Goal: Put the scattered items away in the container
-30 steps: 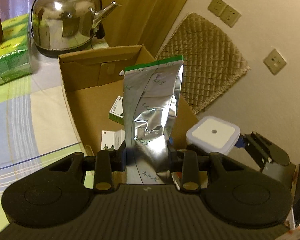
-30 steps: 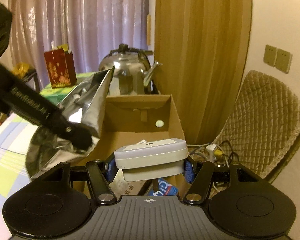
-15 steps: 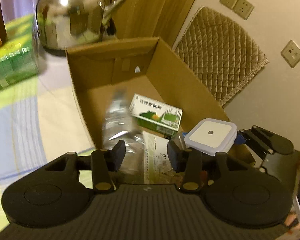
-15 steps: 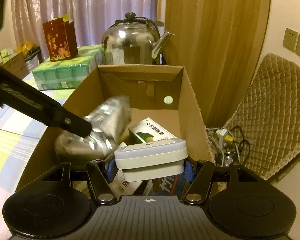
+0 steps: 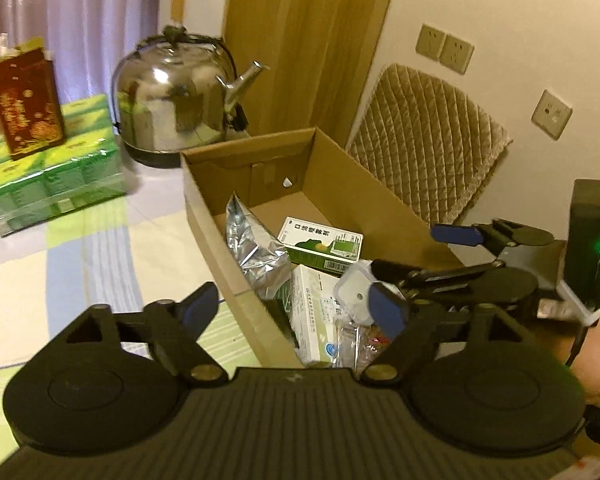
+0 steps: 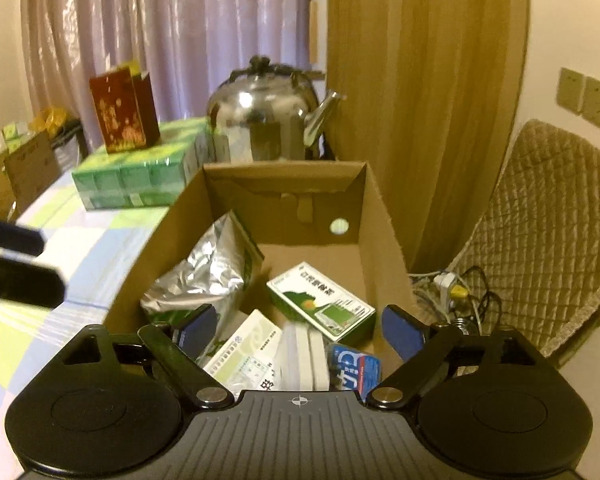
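— Both loads have gone in since a second ago: the silver foil pouch point(image 6: 204, 276) has left the left tool point(image 5: 296, 304) and leans against the left wall of the cardboard box point(image 6: 380, 216), and the white square case point(image 5: 354, 294) has dropped from the right tool point(image 6: 300, 330) among the cartons at the near end.

— So both tools are released?

— Yes, each stands with its jaws spread wide and nothing between them. The green medicine box point(image 6: 320, 306) lies flat mid-box, with a white-and-green carton point(image 6: 244, 350) and a blue packet point(image 6: 354, 366) nearer.

— What counts as doing this step well?

— I'd lift both tools straight up and clear of the box walls before swinging away, so no finger catches the pouch or tips the box toward the desk point(image 5: 100, 240) edge. Then check the desk for strays; none show here.
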`<control>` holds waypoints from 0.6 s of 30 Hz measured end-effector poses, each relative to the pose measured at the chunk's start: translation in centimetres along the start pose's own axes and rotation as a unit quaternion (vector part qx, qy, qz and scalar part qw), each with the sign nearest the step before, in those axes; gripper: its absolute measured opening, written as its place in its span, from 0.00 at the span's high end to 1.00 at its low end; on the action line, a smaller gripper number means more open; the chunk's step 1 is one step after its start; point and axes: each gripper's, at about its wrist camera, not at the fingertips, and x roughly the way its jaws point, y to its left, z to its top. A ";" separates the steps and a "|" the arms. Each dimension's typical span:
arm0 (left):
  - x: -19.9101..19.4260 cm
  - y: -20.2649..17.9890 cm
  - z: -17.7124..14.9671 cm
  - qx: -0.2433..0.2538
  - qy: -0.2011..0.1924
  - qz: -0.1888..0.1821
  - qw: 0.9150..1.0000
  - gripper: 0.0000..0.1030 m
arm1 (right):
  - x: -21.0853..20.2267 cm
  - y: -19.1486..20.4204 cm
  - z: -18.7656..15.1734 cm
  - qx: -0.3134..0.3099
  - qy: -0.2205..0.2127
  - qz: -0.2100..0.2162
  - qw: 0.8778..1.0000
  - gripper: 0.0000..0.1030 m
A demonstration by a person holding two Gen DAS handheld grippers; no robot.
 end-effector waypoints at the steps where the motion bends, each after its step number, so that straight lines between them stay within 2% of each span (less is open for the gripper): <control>1: -0.6 -0.1 -0.4 -0.003 -0.006 0.003 1.000 0.14 | -0.8 0.0 0.0 0.006 -0.004 -0.002 1.000 0.13; 5: -3.1 -0.5 -2.1 -0.015 -0.035 0.018 0.999 0.01 | -4.4 -0.1 -0.4 0.027 -0.017 -0.008 0.999 0.02; 7: -4.3 -0.9 -3.0 -0.021 -0.050 0.030 0.998 0.01 | -6.4 0.0 -0.6 0.037 -0.019 -0.012 0.999 0.02; 11: -5.9 -1.3 -4.8 -0.058 -0.047 0.028 0.997 0.01 | -10.1 0.2 -1.3 0.054 -0.006 -0.025 0.998 0.02; 18: -8.8 -4.1 -8.9 -0.052 -0.035 0.055 0.997 0.01 | -15.2 2.2 -3.9 0.050 0.025 -0.045 0.997 0.02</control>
